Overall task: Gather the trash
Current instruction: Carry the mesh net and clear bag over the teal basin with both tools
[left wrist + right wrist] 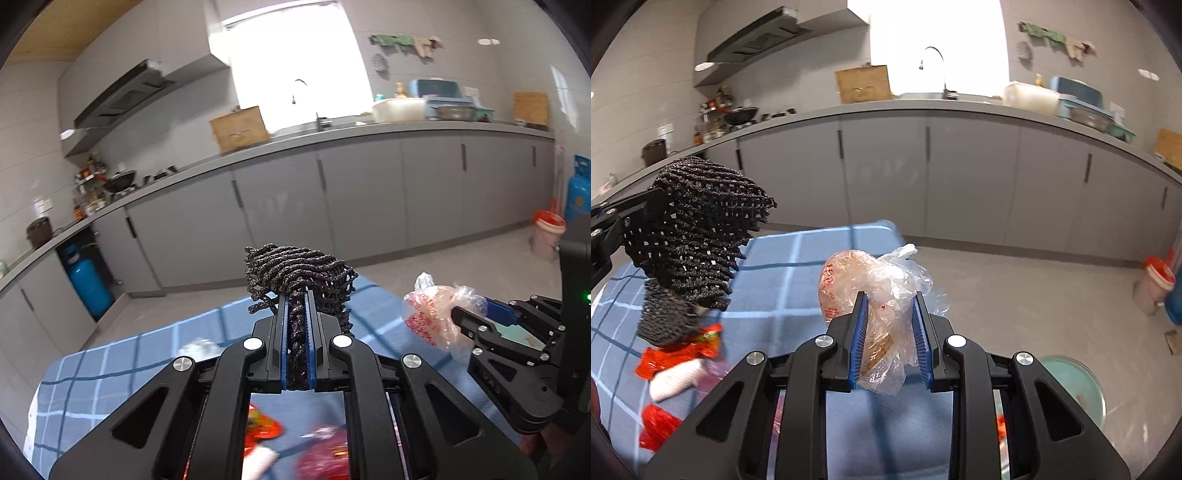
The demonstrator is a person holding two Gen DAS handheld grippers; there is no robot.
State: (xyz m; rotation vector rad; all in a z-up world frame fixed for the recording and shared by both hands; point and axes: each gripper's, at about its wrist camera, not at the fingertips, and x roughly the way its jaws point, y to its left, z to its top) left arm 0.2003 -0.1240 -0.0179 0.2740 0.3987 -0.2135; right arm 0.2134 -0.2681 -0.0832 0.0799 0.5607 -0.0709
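My left gripper (pixel 297 295) is shut on a black foam net sleeve (pixel 295 273), held above the blue checked tablecloth (pixel 110 369). The net also shows in the right wrist view (pixel 698 236) at the left. My right gripper (pixel 890 299) is shut on a crumpled clear plastic bag with red print (pixel 864 284), held above the table's far right edge. It shows in the left wrist view (pixel 476 325) at the right, with the bag (pixel 428 314). Red and white wrappers (pixel 676 358) lie on the cloth below.
A pale green round bin (pixel 1075 391) stands on the floor at lower right of the table. Grey kitchen cabinets (pixel 960 177) run along the far wall. A red-lidded bucket (pixel 1156 284) and a blue gas cylinder (pixel 88 284) stand on the floor.
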